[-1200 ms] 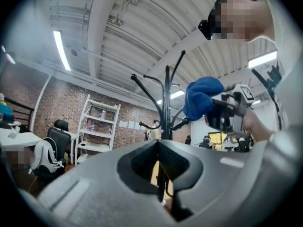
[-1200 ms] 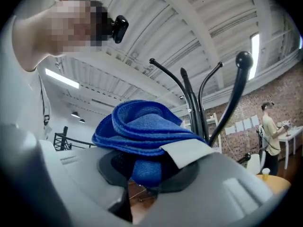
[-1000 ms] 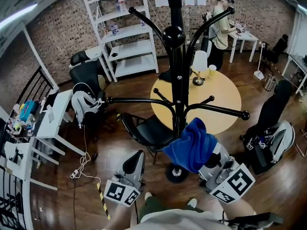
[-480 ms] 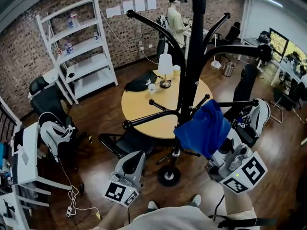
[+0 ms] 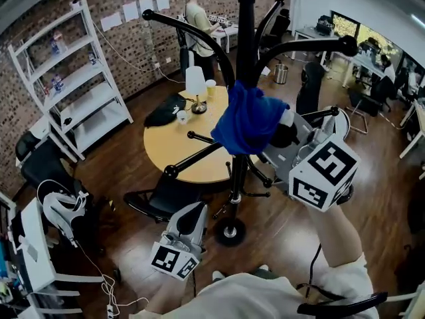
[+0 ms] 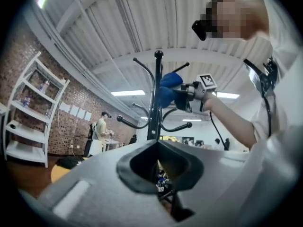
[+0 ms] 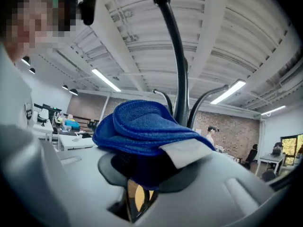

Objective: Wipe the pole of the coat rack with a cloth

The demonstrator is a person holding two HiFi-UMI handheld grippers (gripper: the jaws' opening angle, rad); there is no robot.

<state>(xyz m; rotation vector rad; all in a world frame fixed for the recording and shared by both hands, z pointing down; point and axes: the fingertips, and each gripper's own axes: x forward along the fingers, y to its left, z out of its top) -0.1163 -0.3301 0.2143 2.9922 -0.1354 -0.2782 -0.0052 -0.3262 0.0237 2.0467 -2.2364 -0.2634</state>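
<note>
The black coat rack pole (image 5: pixel 243 52) rises from a round base (image 5: pixel 230 232) on the wood floor, with curved arms branching from it. My right gripper (image 5: pixel 282 133) is raised to mid-pole and shut on a blue cloth (image 5: pixel 246 123), which is bunched against the pole. In the right gripper view the cloth (image 7: pixel 142 129) fills the jaws, with the pole (image 7: pixel 180 79) just behind it. My left gripper (image 5: pixel 191 216) hangs low near the base, shut and empty. The left gripper view looks up at the pole (image 6: pixel 153 108) and the cloth (image 6: pixel 167 88).
A round yellow table (image 5: pixel 174 155) with a lamp (image 5: pixel 195 85) stands behind the rack. A black chair (image 5: pixel 158 201) sits to its left. White shelves (image 5: pixel 70 78) line the brick wall. A person (image 5: pixel 198 18) stands at the back. Desks and chairs fill the right.
My right gripper has lifted the blue cloth up the pole, from near the lower pegs to the upper arms. The head view swung round. The left gripper stayed low.
</note>
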